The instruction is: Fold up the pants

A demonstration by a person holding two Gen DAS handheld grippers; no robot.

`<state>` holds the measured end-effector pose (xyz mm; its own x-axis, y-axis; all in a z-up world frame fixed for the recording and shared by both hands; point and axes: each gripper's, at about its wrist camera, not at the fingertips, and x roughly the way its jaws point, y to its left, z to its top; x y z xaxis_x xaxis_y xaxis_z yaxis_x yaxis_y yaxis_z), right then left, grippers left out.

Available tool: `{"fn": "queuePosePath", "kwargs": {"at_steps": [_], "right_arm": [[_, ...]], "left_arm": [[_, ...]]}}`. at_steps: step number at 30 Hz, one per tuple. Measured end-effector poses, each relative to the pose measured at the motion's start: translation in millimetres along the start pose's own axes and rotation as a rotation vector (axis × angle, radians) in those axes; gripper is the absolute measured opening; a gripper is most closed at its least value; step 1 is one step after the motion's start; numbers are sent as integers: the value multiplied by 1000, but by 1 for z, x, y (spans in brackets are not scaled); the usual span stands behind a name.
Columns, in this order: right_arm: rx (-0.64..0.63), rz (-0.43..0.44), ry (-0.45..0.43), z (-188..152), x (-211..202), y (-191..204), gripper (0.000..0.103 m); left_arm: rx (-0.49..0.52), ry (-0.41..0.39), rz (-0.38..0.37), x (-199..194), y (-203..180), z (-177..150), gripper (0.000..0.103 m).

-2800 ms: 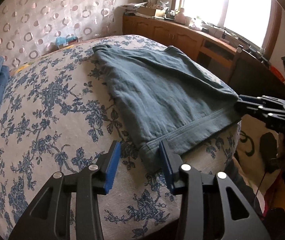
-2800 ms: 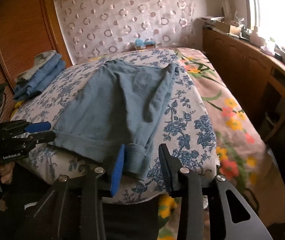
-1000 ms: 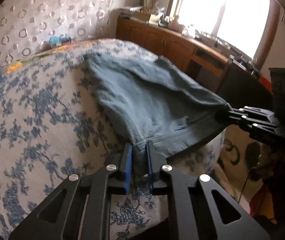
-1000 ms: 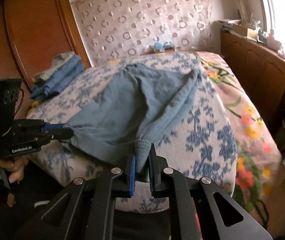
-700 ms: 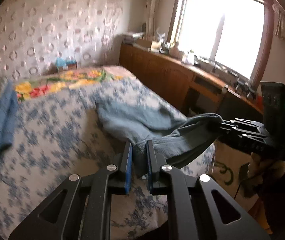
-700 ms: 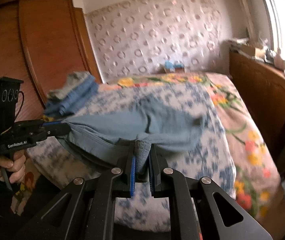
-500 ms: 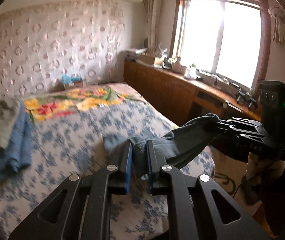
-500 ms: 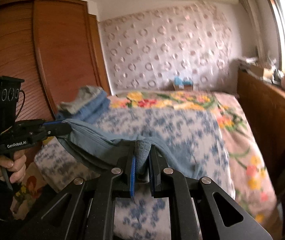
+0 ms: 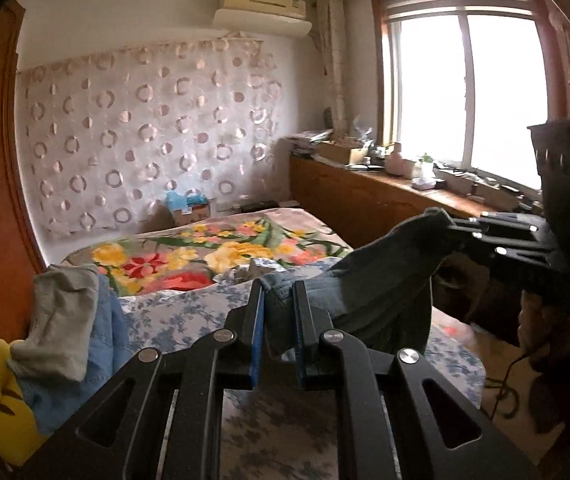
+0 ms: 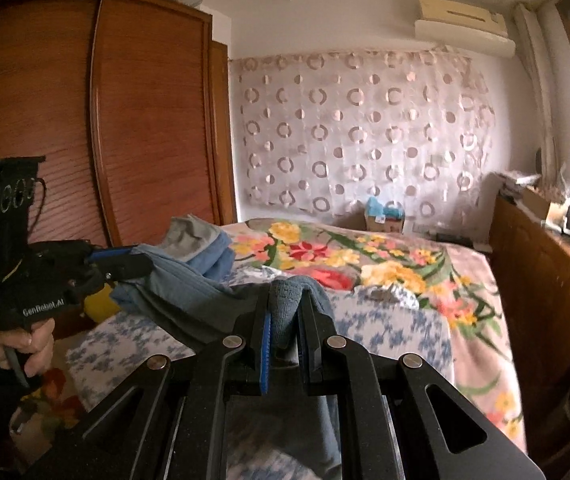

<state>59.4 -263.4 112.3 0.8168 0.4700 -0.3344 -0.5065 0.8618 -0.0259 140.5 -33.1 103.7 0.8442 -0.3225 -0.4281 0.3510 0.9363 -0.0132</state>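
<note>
Both grippers have come up off the bed w/ the pants: a sec ago the blue-grey pants (image 9: 381, 280) lay spread on the blue-floral sheet (image 9: 173, 316), waistband corners just pinched; now the cloth is lifted clear at the near end & sags between the two tools. Judged from that, the grab step is done and the lift/carry-over for the first fold is under way, fold itself not yet laid

Left gripper (image 9: 278, 332): clamped tight on one waistband corner, denim bunched between the blue pads. Right gripper (image 10: 285, 332): likewise closed on the other corner, a nub of cloth sticking up between its jaws. In the left view the right tool sits at far right w/ the fabric stretched to it; in the right view the left tool is at far left, a hand (image 10: 17, 340) on its handle

Rest of the pants hangs below the tools, lower part hidden behind them; can't tell if the legs touch the bed. Stack of folded clothes (image 9: 65, 320) sits apart at the bed's left edge
</note>
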Motion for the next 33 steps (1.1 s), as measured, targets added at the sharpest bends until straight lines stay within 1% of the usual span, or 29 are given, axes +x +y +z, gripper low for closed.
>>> {"fn": "queuePosePath", "kwargs": {"at_steps": [2,7,11,13,16,18,21,23,25,28,33], "right_arm": [[-15,-15,19,5,21,1,11],[-35,-4,35,23,60,-1,11],[-41,8,43,37,91,-9,11],[-30,14,49,45,107,-17,11],[-20,19,48,66,128,-31,11],[-23,15,28,84,138,-38,11],[-16,17,-6,95,136,-42,11],[-16,18,-7,94,137,-42,11],[-18,22,1,84,138,-39,11],[-20,27,38,63,145,-33,11],[-17,27,92,43,147,-26,11]], "left_arm": [[-12,8,1,11,9,1,13],[-33,19,16,38,32,7,13],[-30,33,35,62,47,22,13],[-43,36,45,73,58,35,13],[-40,15,62,77,66,55,13],[-35,-11,72,74,69,68,13],[-25,-33,77,67,69,76,13],[-16,-33,76,64,67,72,13],[-6,-23,80,61,64,61,13],[-5,0,81,59,63,47,13],[-7,36,80,52,55,22,13]]}}
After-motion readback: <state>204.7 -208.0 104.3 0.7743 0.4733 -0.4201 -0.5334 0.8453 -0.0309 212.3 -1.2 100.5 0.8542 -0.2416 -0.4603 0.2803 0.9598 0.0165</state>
